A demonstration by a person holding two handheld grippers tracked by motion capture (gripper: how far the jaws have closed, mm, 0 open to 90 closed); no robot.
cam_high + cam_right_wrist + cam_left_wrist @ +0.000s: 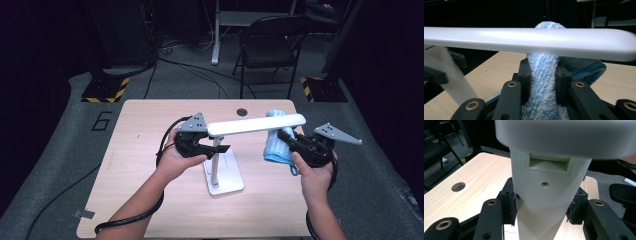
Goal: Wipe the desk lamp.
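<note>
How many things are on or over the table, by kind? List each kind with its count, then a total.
White desk lamp: 1
Blue fluffy cloth: 1
Hand-held tools: 2 (left tool, right tool)
Total: 4

The lamp [225, 150] stands mid-frame in the high view: its base lies on the bench [150, 200], its post rises between the left gripper [212, 148]'s jaws, and its long white head reaches toward the right of the frame, barring the way above the blue cloth [277, 147]. The cloth and the right gripper [286, 137] crowd the space under that bar. The left side, lower edge and upper left of the bench lie open. A chair [267, 47] stands beyond the far edge.
</note>
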